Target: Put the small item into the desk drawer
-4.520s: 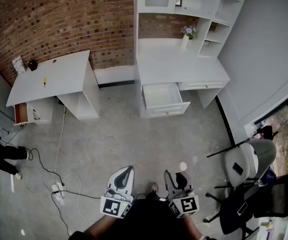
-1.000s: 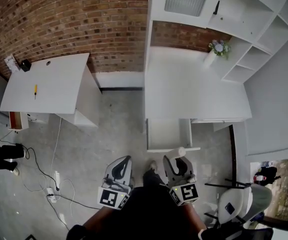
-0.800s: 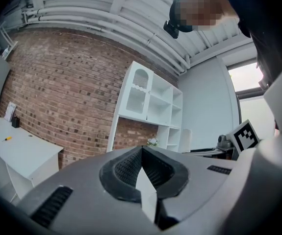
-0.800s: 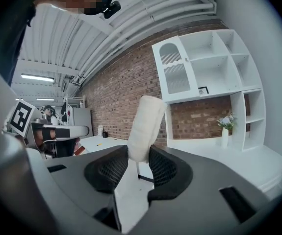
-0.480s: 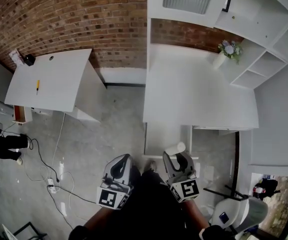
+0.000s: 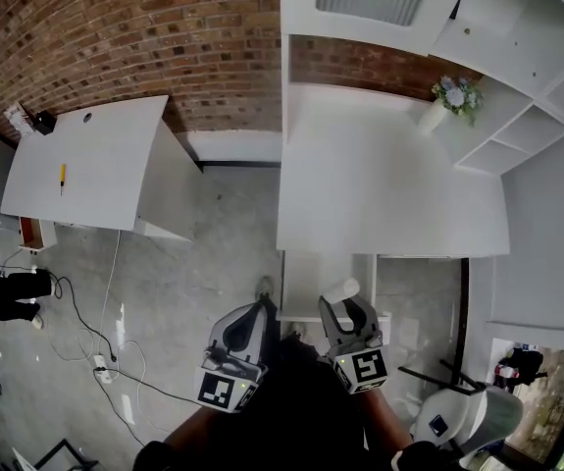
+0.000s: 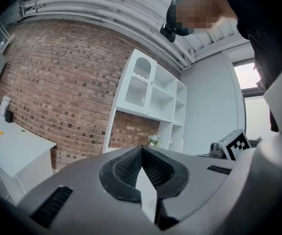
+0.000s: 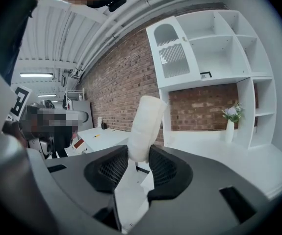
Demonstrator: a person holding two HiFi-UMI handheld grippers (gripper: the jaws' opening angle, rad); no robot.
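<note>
You hold the small white roll [image 8: 145, 126] in your right tool [image 8: 140, 160]. Its two pads pinch the lower end of the roll, and the rest stands up above them, tilted a little. In the head view the right tool [image 6: 347, 308] is at the front of the open drawer [image 6: 306, 278], and the roll [image 6: 340, 290] shows over the drawer's front right part. How high it hangs above the drawer floor cannot be read from there.

Your left tool [image 7: 141, 155] is pressed together with nothing between its pads. In the head view it [image 6: 250, 324] sits just left of the drawer, over the floor, and takes no part in the job.

The drawer is pulled out from under the white desk [image 6: 389, 184], so there is nothing left to open. The pick-up is done and, by the look of it, so is the carry. What remains is the placing: lower the roll into the drawer, spread the right tool to let it go, and draw the tool back out. The roll looks likely to tip over once it is freed. The drawer may then want pushing shut.
</note>
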